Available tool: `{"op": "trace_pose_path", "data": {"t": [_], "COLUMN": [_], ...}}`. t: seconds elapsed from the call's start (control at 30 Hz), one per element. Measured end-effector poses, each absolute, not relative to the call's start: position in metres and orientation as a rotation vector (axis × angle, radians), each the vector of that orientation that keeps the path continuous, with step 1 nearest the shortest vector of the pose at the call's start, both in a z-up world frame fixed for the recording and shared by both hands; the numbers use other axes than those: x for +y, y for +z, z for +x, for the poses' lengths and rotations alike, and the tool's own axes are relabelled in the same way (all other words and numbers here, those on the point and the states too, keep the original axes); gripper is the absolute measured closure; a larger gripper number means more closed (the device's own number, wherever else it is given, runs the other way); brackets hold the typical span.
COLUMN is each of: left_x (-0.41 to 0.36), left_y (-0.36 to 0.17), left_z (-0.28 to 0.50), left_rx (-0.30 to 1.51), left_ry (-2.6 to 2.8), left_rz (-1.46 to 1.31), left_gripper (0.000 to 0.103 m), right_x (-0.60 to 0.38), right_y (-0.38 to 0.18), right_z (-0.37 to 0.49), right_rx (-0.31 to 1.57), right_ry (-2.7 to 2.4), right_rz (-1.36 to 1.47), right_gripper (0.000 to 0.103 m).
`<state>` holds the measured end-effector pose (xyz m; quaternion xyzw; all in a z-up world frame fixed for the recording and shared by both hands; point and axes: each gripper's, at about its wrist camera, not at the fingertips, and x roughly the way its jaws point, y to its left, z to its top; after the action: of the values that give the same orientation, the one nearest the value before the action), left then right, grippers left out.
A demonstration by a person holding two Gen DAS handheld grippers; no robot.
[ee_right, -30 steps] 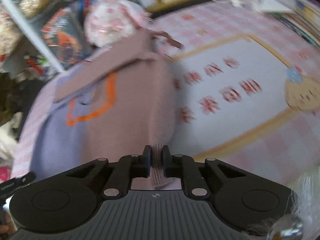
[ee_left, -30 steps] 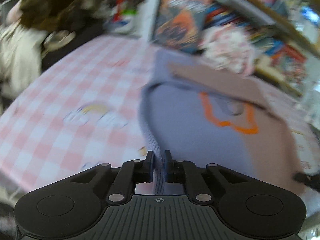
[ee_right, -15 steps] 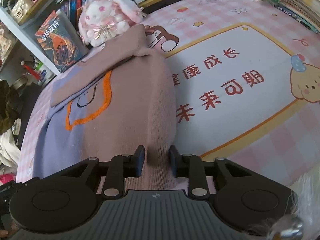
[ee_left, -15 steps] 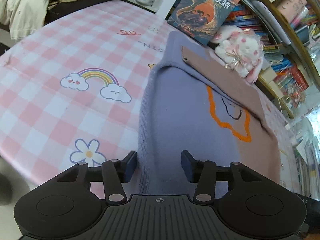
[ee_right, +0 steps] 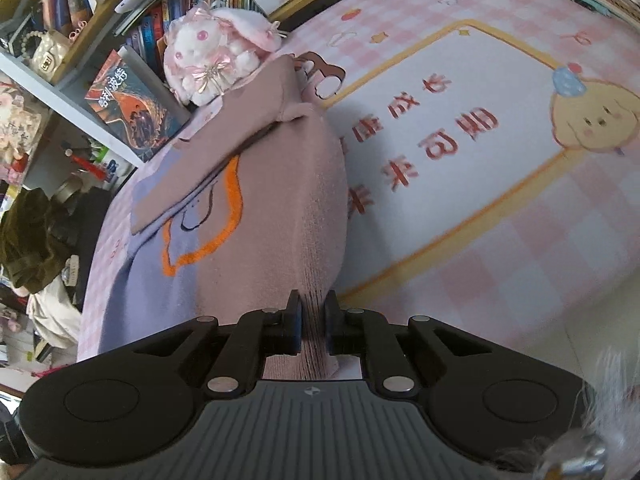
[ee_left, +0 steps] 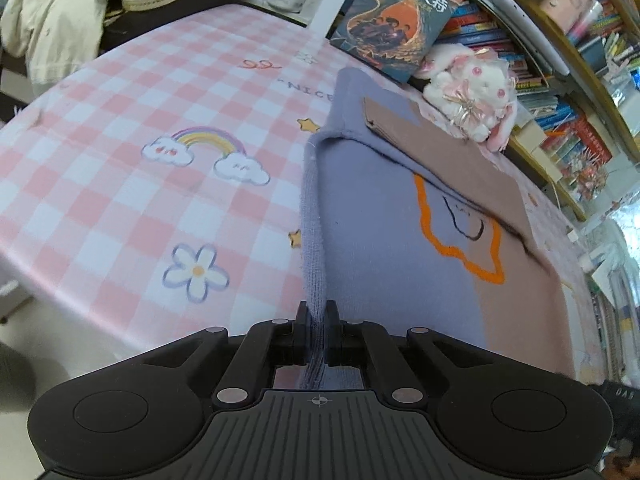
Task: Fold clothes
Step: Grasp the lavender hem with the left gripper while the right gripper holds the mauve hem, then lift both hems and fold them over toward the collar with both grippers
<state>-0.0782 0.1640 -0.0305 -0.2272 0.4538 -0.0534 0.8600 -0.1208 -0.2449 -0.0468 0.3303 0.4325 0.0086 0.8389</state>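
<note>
A knit sweater, half lavender (ee_left: 380, 240) and half dusty pink (ee_right: 276, 216), with an orange outline drawing, lies on the table with a pink sleeve folded across its top. My left gripper (ee_left: 318, 320) is shut on the lavender hem corner nearest me. My right gripper (ee_right: 312, 316) is shut on the pink hem corner nearest me. The sweater stretches away from both grippers toward the shelves.
A pink checked tablecloth (ee_left: 120, 208) with rainbow and flower prints covers the table. A white and pink plush toy (ee_left: 472, 88) and a leaning book (ee_left: 396, 20) stand at the sweater's far end, before bookshelves (ee_right: 168, 32). A beige garment (ee_left: 56, 20) lies far left.
Both grippers opened half a second ago and have now shut again on the near hem corners, the left on lavender, the right on pink. The sweater lies in about the same place.
</note>
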Motion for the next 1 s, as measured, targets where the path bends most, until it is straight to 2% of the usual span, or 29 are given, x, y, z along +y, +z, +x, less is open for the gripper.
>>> {"op": "trace_pose_path", "data": {"t": [0.43, 0.67, 0.83, 1.0], "left_x": [0.174, 0.174, 0.178, 0.186], "left_y": [-0.042, -0.041, -0.017, 0.007], "left_z": [-0.150, -0.160, -0.144, -0.108], "left_rx": [1.020, 1.034, 0.916, 0.749], "left_ry": [-0.103, -0.131, -0.213, -0.265], "left_rz": [-0.552, -0.540, -0.650, -0.813], "left_gripper": [0.099, 0.099, 0.099, 0.099], "right_x": [-0.262, -0.268, -0.270, -0.276], "right_y": [-0.056, -0.057, -0.042, -0.005], "right_z": [-0.193, -0.207, -0.196, -0.168], "right_rx": [1.017, 1.095, 1.048, 0.851], "right_ry": [0.033, 0.053, 0.093, 0.140], "right_rz": [0.764, 0.797, 0.872, 0.958], "right_gripper": [0.094, 0.094, 0.094, 0.094]}}
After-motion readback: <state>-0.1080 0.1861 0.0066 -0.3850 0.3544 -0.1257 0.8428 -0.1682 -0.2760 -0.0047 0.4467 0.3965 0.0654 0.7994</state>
